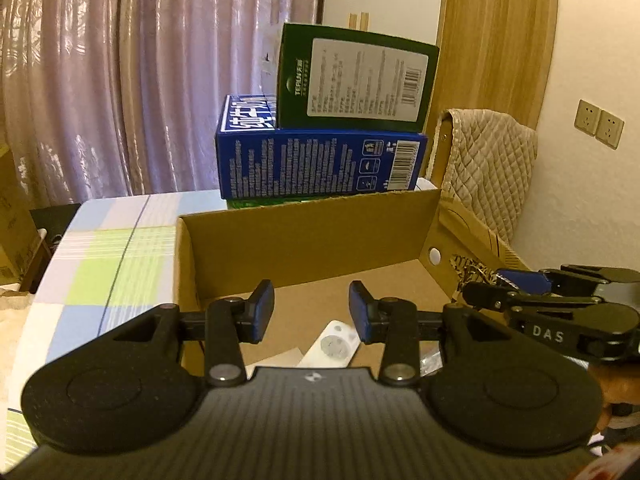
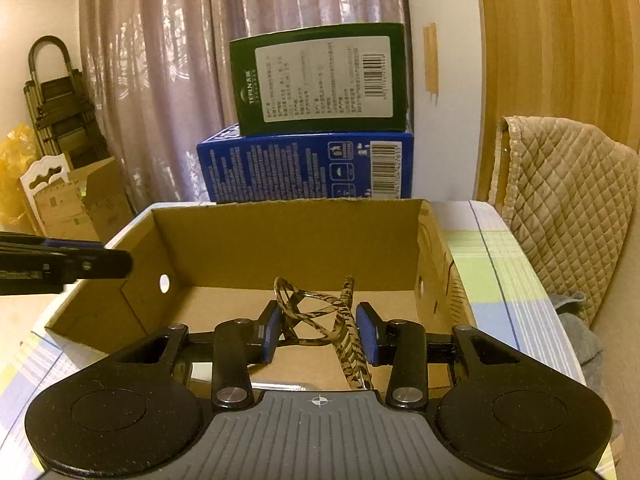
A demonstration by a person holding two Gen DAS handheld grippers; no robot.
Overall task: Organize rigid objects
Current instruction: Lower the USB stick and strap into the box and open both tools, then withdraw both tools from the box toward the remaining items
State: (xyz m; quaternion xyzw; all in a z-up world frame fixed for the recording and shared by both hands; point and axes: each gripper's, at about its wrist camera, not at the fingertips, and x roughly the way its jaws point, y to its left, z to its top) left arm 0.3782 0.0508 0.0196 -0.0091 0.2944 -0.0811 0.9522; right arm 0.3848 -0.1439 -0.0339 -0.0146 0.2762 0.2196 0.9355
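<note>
An open cardboard box (image 1: 312, 240) (image 2: 280, 248) lies on the checked tablecloth (image 1: 112, 264). My left gripper (image 1: 312, 312) hangs over the box's near end, open, with nothing between its blue pads. Below it a white remote (image 1: 334, 344) rests on the box floor, partly hidden by the gripper body. My right gripper (image 2: 320, 328) is shut on a pair of tiger-striped glasses (image 2: 348, 344), holding them above the box floor. The right gripper (image 1: 504, 284) also shows at the right edge of the left wrist view, and the left gripper (image 2: 112, 260) at the left edge of the right wrist view.
Behind the cardboard box a blue carton (image 1: 320, 164) carries an upright green carton (image 1: 352, 80). A chair with a quilted cover (image 2: 560, 184) stands at the table's right side. Curtains hang behind. More cardboard and a folded ladder (image 2: 56, 96) stand on the floor at far left.
</note>
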